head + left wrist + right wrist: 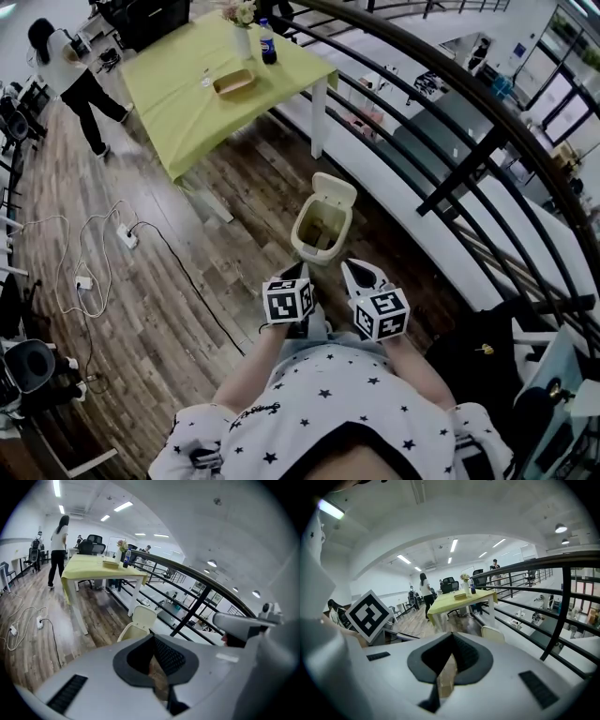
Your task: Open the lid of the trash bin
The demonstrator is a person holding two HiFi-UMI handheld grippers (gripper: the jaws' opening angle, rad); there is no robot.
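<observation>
Right now your left gripper (298, 275) and right gripper (361, 278) sit close to you, jaws together, empty. Just ahead, the trash bin (322, 232) stands beside the railing (466, 153), its lid (335, 190) already raised; a careless bump could flip it shut.

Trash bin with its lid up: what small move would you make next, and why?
Probably just draw both claws back and rest. The lid stands upright behind the trash bin, whose inside shows, so the opening looks done. The left claw and right claw hang short of the bin, shut and empty.
</observation>
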